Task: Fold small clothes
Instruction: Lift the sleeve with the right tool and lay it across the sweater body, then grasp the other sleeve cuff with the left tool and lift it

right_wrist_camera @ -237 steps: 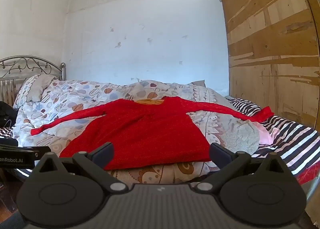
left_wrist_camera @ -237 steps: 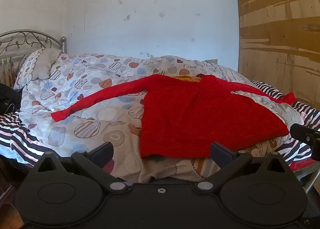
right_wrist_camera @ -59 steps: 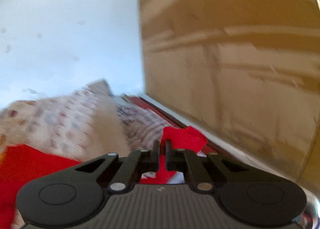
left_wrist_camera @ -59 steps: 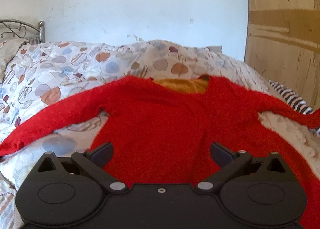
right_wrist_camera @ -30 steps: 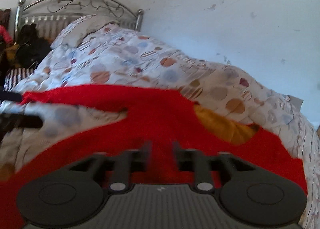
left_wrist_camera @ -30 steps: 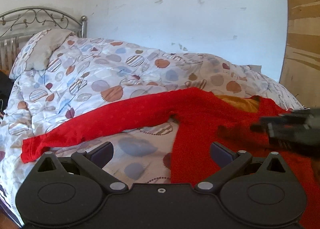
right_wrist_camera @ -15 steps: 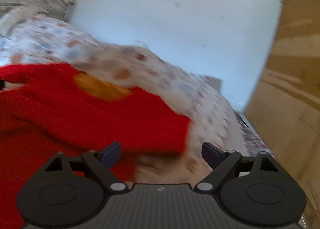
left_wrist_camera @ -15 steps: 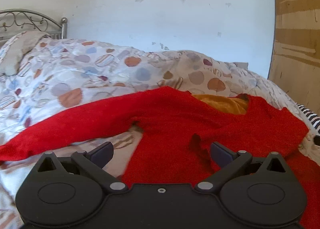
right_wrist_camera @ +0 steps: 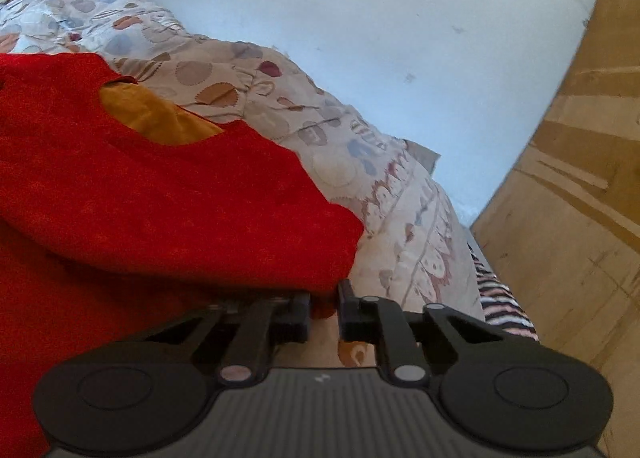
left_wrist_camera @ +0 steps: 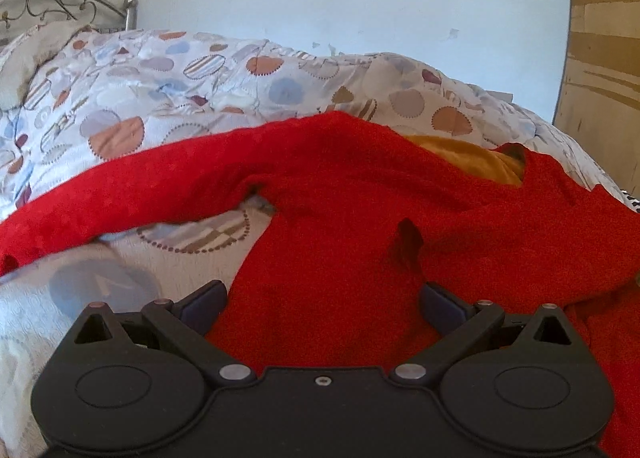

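Note:
A red long-sleeved top [left_wrist_camera: 344,226] with an orange inner neck lies on the patterned quilt [left_wrist_camera: 168,74]. Its right sleeve is folded across the chest; its left sleeve [left_wrist_camera: 120,194] stretches out to the left. My left gripper [left_wrist_camera: 322,300] is open and empty, low over the top's body. In the right wrist view the top [right_wrist_camera: 160,194] fills the left side, and my right gripper [right_wrist_camera: 323,312] is shut on its red folded edge at the right side.
The quilt [right_wrist_camera: 360,162] covers a bed with a metal headboard [left_wrist_camera: 60,6] and a pillow [left_wrist_camera: 36,50] at the far left. A wooden panel [right_wrist_camera: 568,186] stands close on the right, a striped sheet [right_wrist_camera: 500,298] at its foot. A white wall is behind.
My right gripper was open half a second ago and has closed on the top's right edge. My left gripper stayed open and moved slightly closer to the top.

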The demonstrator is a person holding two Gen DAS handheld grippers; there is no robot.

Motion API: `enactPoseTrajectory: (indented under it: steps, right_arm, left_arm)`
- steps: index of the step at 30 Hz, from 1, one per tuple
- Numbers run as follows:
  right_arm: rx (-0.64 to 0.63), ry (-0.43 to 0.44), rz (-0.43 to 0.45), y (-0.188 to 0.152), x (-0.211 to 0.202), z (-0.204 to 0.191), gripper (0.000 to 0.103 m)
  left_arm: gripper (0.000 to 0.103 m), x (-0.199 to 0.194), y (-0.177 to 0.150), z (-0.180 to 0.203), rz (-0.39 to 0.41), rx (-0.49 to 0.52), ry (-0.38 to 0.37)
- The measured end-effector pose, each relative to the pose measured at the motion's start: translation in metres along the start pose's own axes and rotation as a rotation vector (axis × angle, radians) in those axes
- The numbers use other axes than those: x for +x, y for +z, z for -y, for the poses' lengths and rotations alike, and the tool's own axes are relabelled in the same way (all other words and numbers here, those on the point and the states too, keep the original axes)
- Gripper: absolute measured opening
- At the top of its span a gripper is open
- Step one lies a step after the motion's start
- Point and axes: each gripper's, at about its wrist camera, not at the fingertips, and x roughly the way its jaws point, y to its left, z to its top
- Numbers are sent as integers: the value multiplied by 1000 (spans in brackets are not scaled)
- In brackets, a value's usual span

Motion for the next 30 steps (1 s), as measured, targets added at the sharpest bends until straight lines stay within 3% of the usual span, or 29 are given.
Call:
enactPoseTrajectory:
  steps: [5,11,13,15,19,21,23,27,30]
  right_arm:
    - [202,18,-105,-19,8,22,4]
    - [209,34,-123,-19,8,24,9]
    - [228,29,-126,-20,3,28,23]
    - [261,29,-116,-21,-5,34,51]
    - [295,49,-95,-23,-30,39,71]
    - [307,62,-73,-23,-47,40,90]
    - [332,89,-30,-22,-69,41,101]
    - [366,153,33,-15,-112,34,103]
    - [378,224,91,-9,-147,19,103]
  left_arm:
    - [103,0,-2,1,2,8,3]
    - [103,5,-2,4,-13,27,18]
    - [103,4,-3,3,-13,21,14]
    - [103,4,-3,2,-10,16,10]
    - [103,1,-2,-2,-2,-8,-14]
    - [103,-2,2,-9,-27,-19,-50]
    - [103,-11,6,-22,-62,-66,-100]
    - [103,-39,3,-61,-90,-187,-163]
    - [103,-65,-3,-102,-80,-225,-88]
